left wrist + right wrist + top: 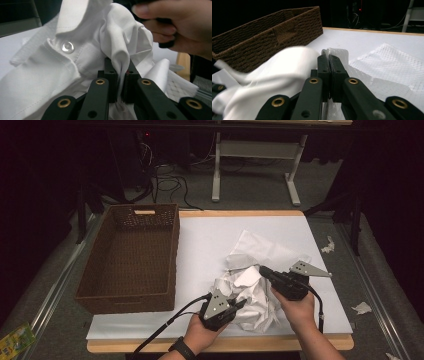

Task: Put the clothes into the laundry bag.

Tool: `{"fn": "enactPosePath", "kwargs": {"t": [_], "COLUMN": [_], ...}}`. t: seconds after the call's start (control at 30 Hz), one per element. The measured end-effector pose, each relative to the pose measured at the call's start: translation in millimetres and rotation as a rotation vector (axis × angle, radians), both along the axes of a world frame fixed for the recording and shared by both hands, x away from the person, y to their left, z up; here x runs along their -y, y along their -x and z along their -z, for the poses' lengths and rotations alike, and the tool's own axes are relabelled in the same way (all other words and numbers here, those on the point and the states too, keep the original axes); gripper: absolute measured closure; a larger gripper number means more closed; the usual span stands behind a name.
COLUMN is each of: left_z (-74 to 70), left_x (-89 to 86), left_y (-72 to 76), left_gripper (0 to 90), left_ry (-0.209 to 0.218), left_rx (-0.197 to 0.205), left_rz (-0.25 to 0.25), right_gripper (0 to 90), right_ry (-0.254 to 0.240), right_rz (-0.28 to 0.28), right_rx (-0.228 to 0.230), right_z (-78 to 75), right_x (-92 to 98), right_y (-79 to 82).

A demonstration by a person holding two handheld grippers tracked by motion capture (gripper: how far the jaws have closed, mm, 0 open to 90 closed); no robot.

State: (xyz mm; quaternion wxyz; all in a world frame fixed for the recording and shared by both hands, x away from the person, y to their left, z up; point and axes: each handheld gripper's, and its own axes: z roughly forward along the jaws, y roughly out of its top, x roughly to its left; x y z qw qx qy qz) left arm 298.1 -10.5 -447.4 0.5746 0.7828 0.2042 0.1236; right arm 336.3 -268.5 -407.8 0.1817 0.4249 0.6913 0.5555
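Note:
A crumpled white shirt [250, 292] lies near the table's front edge, partly over a white mesh cloth [262, 247]. My left gripper [242, 303] comes in from the shirt's front left. In the left gripper view it [121, 65] is shut on a raised fold of the shirt [75, 62], near a clear button [67, 47]. My right gripper [263, 269] reaches in from the right. Its jaws [328, 57] are pressed together with the mesh cloth [387, 62] pinched at their tips, and the shirt [274, 72] is blurred to their left.
A brown wicker basket [173, 255] stands empty on the table's left side [274, 32]. White paper covers the tabletop [215, 235]. Scraps of paper [362, 308] lie on the floor to the right. A white desk frame [295, 175] stands beyond the table.

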Motion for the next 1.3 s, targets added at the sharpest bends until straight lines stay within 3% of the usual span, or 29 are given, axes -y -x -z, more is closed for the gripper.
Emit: {"fn": "enactPosePath", "kwargs": {"t": [0.3,0.43,0.6,0.67,0.8,0.93,1.07,1.3], "left_z": [13.0,12.1,10.7,9.6,4.4,-0.3,-0.8,7.9], "left_x": [14.0,24.3,28.1,27.2,18.3,0.7,-20.0,-37.7], "left_y": [-27.0,-37.3,-45.8,-44.3,-33.1,-20.9,-19.0,-33.8], "left_gripper": [85.0,84.7,81.3,76.0,57.8,47.3,43.3,38.8], "left_ry": [-0.033,-0.054,-0.031,-0.02,0.009,0.032,0.031,0.037], "left_rx": [-0.098,-0.1,-0.121,-0.11,-0.075,-0.043,-0.021,-0.057], "left_rz": [-0.02,-0.054,-0.089,-0.088,-0.07,-0.085,-0.138,-0.267], "right_gripper": [89.4,89.4,89.4,89.4,89.4,89.4,89.4,89.4], "right_ry": [-0.007,-0.014,-0.001,0.001,-0.005,-0.004,0.001,0.002], "right_rz": [-0.011,-0.029,-0.054,-0.055,-0.047,-0.04,-0.042,-0.04], "right_rx": [0.026,0.031,0.024,0.023,0.022,0.021,0.024,0.025], "right_z": [-5.7,-6.9,-5.4,-5.0,-4.5,-4.6,-4.5,-4.5], "right_x": [2.1,1.8,-3.5,-3.9,-1.6,-0.7,-1.2,-0.8], "right_y": [9.4,13.0,15.4,15.2,14.4,14.1,13.9,13.6]}}
